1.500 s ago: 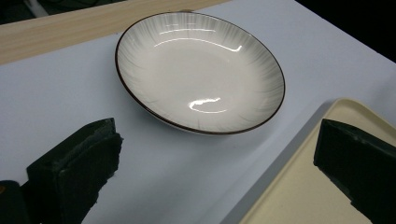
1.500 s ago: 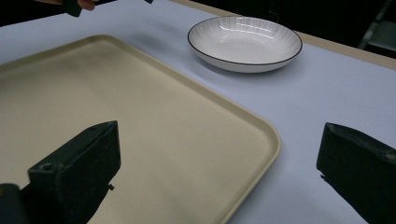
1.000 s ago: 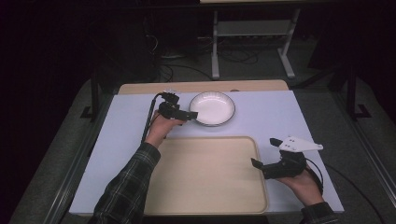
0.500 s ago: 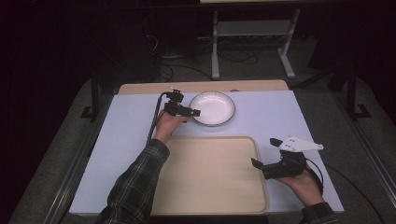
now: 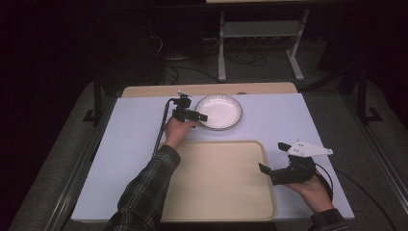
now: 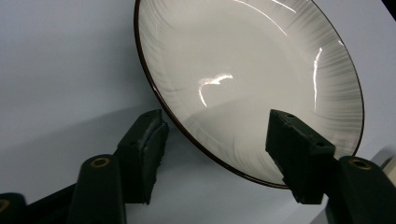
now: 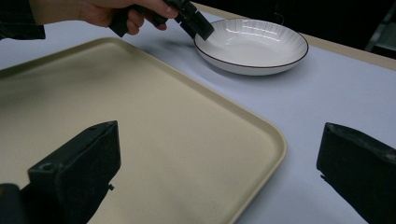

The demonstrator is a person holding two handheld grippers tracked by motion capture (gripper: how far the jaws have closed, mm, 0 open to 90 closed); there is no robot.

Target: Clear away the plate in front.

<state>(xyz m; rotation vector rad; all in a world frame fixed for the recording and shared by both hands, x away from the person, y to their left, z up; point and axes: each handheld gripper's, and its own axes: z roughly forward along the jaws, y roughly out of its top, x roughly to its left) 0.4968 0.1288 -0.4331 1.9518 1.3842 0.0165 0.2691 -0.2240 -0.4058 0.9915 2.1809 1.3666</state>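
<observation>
A white ribbed plate (image 5: 219,111) with a dark rim lies on the pale tabletop behind the tray. My left gripper (image 5: 199,117) is at the plate's left edge. In the left gripper view the plate (image 6: 252,79) rim runs between the jaws of my left gripper (image 6: 217,130): one pad is outside on the table, the other over the plate's inside. The jaws have just been closing, and a gap still shows on both sides of the rim. My right gripper (image 5: 273,156) stands wide open by the tray's right edge, holding nothing. In the right gripper view it (image 7: 219,140) faces the plate (image 7: 252,44).
A large beige tray (image 5: 216,192) lies empty at the front middle of the table; its corner (image 7: 275,140) sits between the right jaws' line of sight. A bare wooden strip (image 5: 269,88) runs along the table's far edge. The floor beyond is dark, with a metal stand (image 5: 260,48).
The left hand has slid right and lower onto the plate's left rim, and its jaws look narrower around the edge. The right hand and the plate have stayed where they were.
</observation>
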